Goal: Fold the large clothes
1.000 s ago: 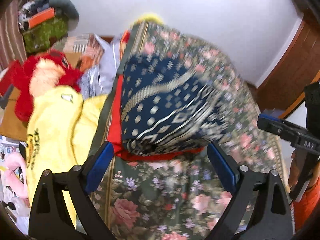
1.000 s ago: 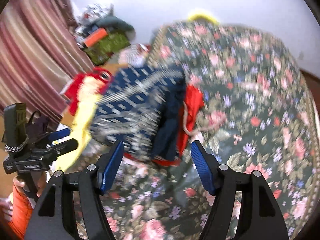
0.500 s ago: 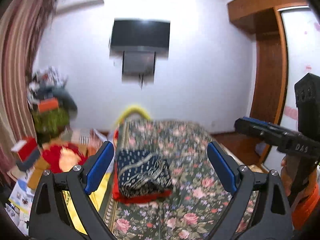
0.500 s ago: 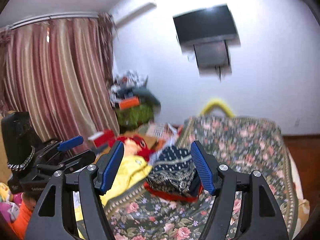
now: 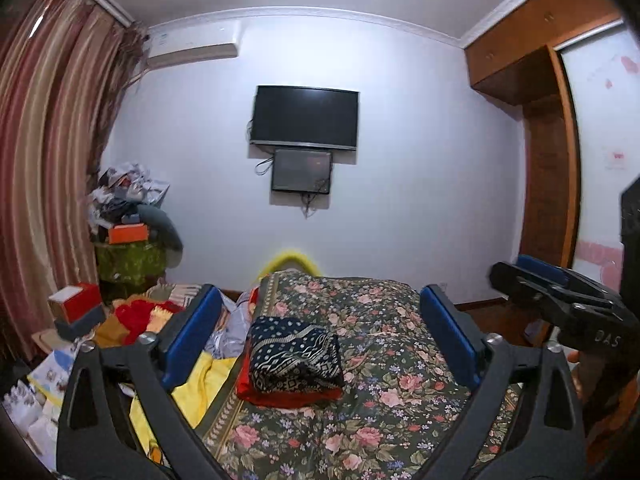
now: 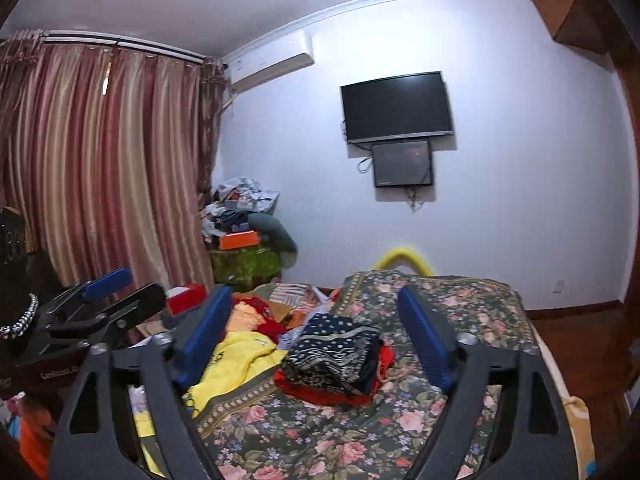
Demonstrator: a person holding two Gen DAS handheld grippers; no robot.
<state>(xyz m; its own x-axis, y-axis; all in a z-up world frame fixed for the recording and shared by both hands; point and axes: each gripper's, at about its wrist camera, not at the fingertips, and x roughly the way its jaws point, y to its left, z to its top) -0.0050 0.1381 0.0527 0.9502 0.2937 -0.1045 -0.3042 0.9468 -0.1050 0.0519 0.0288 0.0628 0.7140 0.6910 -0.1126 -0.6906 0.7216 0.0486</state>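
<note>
A folded navy patterned garment [image 5: 295,354] lies on a folded red garment [image 5: 280,397] at the left side of the floral bed [image 5: 380,400]. The stack also shows in the right wrist view [image 6: 336,354]. My left gripper [image 5: 320,336] is open and empty, held well back from the stack. My right gripper [image 6: 318,338] is open and empty, also held back. The right gripper shows at the right of the left wrist view [image 5: 560,300], and the left gripper at the left of the right wrist view [image 6: 96,304].
A yellow garment [image 5: 200,380] and red plush things [image 5: 136,316] lie left of the bed. A cluttered pile [image 5: 128,236] stands by the striped curtains [image 5: 44,180]. A TV [image 5: 304,118] hangs on the far wall. A wooden wardrobe [image 5: 548,184] is on the right.
Both grippers have pulled back and tilted up from close above the folded stack, so the whole room and bed come into view. Both stay open and empty.
</note>
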